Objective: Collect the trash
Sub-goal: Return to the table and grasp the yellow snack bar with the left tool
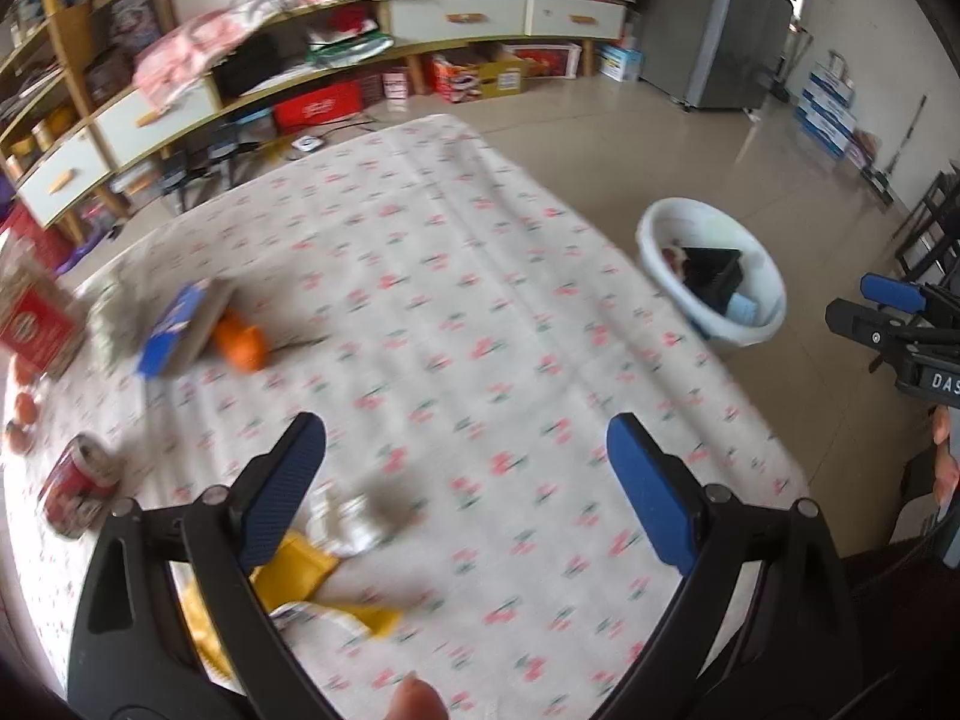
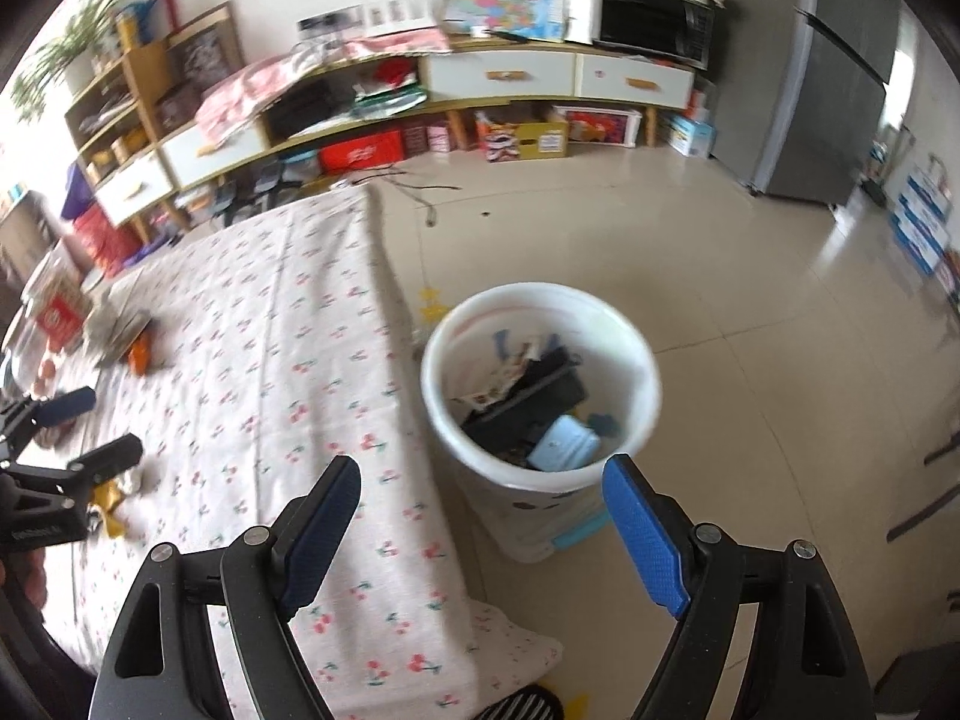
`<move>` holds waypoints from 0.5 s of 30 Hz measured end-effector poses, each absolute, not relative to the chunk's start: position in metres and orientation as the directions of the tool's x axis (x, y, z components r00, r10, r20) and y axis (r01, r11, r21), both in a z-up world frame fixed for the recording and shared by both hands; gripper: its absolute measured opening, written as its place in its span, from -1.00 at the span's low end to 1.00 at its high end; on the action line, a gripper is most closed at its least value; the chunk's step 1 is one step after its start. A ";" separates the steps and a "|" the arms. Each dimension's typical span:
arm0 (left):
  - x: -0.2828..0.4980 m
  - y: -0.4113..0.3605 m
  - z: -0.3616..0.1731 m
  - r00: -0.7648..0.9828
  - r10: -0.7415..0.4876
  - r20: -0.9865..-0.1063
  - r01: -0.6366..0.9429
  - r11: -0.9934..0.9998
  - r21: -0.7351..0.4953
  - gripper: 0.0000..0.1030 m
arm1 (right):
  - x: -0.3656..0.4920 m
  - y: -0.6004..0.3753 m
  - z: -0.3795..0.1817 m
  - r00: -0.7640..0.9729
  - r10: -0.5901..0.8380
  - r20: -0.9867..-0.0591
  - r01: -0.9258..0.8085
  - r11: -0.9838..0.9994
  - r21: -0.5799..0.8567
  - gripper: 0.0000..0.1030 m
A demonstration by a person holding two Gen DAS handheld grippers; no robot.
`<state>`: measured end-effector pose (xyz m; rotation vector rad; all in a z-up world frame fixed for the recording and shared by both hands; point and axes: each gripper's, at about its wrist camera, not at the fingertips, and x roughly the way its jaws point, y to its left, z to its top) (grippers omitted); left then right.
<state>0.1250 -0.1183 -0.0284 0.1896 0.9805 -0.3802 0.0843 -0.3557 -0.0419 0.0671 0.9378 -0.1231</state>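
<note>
Both tools gape wide and empty: the left tool [image 1: 465, 480] hovers over a crumpled yellow wrapper [image 1: 312, 576] at the counter's [image 1: 480, 276] near edge, its long axis indistinct, while the right tool [image 2: 480, 516] angles down toward the white bin [image 2: 540, 384] on the floor beside the counter's right edge.

A lived-in home living room: a long wooden cabinet with white drawers [image 2: 504, 75] lines the back wall, cluttered with cloths and boxes. A grey refrigerator [image 2: 828, 78] stands at upper right on the beige tiled floor [image 2: 750, 276].
</note>
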 end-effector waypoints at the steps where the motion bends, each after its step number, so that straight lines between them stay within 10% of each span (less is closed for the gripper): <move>1: 0.123 -0.110 -0.028 0.500 -0.220 -0.838 0.389 0.921 -0.011 0.84 | 0.085 -0.349 -0.043 0.584 -0.069 -0.809 0.118 0.993 0.000 0.64; 15: 0.109 0.007 -0.059 0.450 -0.184 -0.874 0.297 0.954 -0.048 0.84 | 0.110 -0.282 -0.070 0.515 0.027 -0.857 0.016 0.999 0.042 0.66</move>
